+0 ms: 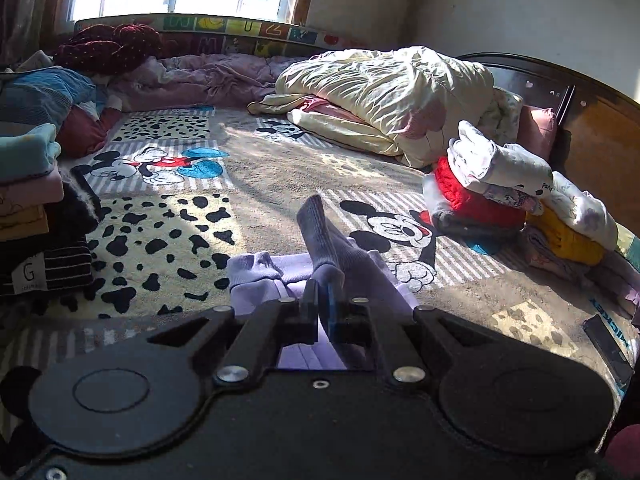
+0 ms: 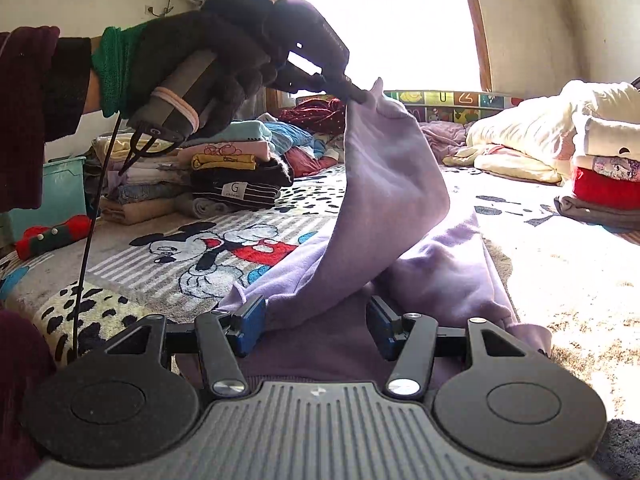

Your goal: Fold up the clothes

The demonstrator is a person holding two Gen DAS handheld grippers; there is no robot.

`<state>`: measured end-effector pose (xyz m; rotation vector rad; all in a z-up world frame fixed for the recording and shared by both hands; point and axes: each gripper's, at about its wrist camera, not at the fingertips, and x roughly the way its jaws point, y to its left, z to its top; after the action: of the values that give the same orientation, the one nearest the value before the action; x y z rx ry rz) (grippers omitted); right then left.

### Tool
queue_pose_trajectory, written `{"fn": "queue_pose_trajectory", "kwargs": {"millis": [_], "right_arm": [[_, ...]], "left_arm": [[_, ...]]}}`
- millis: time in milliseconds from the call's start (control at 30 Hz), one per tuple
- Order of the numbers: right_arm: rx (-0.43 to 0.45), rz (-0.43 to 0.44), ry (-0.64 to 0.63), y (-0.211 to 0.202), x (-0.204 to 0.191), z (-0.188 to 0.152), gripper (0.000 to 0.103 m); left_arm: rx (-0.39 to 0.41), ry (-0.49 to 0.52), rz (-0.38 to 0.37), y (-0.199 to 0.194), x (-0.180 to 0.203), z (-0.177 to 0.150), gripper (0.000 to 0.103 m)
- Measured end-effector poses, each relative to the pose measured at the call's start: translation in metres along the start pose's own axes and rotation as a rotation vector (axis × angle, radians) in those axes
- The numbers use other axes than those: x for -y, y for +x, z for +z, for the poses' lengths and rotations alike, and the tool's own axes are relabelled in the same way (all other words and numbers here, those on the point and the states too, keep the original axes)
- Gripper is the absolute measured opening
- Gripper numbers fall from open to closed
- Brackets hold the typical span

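A: Left to right. Left gripper (image 2: 360,94): fingers together, clamped on the ribbed cuff (image 1: 316,232) of the lilac sweatshirt (image 2: 400,200). It is raised above the bed, gloved left hand (image 2: 208,76) on the handle.

B: So the sleeve is off the blanket?

A: Yes. The sleeve hangs from that pinch in a slope down toward the right gripper (image 2: 316,324). The body lies flat on the Mickey Mouse blanket (image 2: 192,248), long axis running away from the right wrist camera.

B: Right gripper?

A: Fingers apart, nothing pinched; fabric lies between and under them but the blue pads (image 2: 250,328) do not press it. No earlier view to compare.

B: What decides the next move?

A: Judgement: the sleeve must travel across the body's width, so the left hand carries. The right is nearest the hem and could pin it.
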<state>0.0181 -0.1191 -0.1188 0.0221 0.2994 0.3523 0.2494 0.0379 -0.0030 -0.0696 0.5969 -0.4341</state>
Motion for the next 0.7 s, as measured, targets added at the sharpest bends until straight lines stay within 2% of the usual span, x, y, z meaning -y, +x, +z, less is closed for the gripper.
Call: {"fn": "queue_pose_trajectory", "kwargs": {"millis": [100,167,267,333,400,500,600,700], "right_arm": [[0.053,0.003,-0.072,0.003,-0.011,0.007,0.058],[0.073,0.004,-0.124,0.009,-0.019,0.009,0.059],[0.087,-0.005,-0.194,0.016,-0.030,0.009,0.059],[0.078,-0.050,-0.249,0.024,-0.040,0.009,0.059],[0.035,-0.081,-0.294,0.034,-0.045,0.005,0.060],[0.009,-0.068,-0.334,0.041,-0.049,-0.002,0.059],[0.011,-0.023,-0.392,0.041,-0.056,-0.004,0.060],[-0.022,0.025,-0.426,0.043,-0.063,-0.006,0.059]], "left_arm": [[-0.082,-0.004,0.080,0.026,-0.017,-0.018,0.003],[-0.074,-0.002,0.062,0.031,-0.021,-0.020,0.003],[0.012,-0.080,0.008,0.024,-0.033,-0.014,0.003],[0.003,-0.039,0.033,0.035,-0.034,-0.010,0.003],[0.010,-0.082,0.012,0.041,-0.043,-0.010,0.003],[0.044,-0.133,-0.030,0.046,-0.054,-0.011,0.003],[0.006,-0.117,-0.038,0.062,-0.058,-0.017,0.003],[-0.010,-0.113,-0.068,0.074,-0.058,-0.021,0.003]]}}
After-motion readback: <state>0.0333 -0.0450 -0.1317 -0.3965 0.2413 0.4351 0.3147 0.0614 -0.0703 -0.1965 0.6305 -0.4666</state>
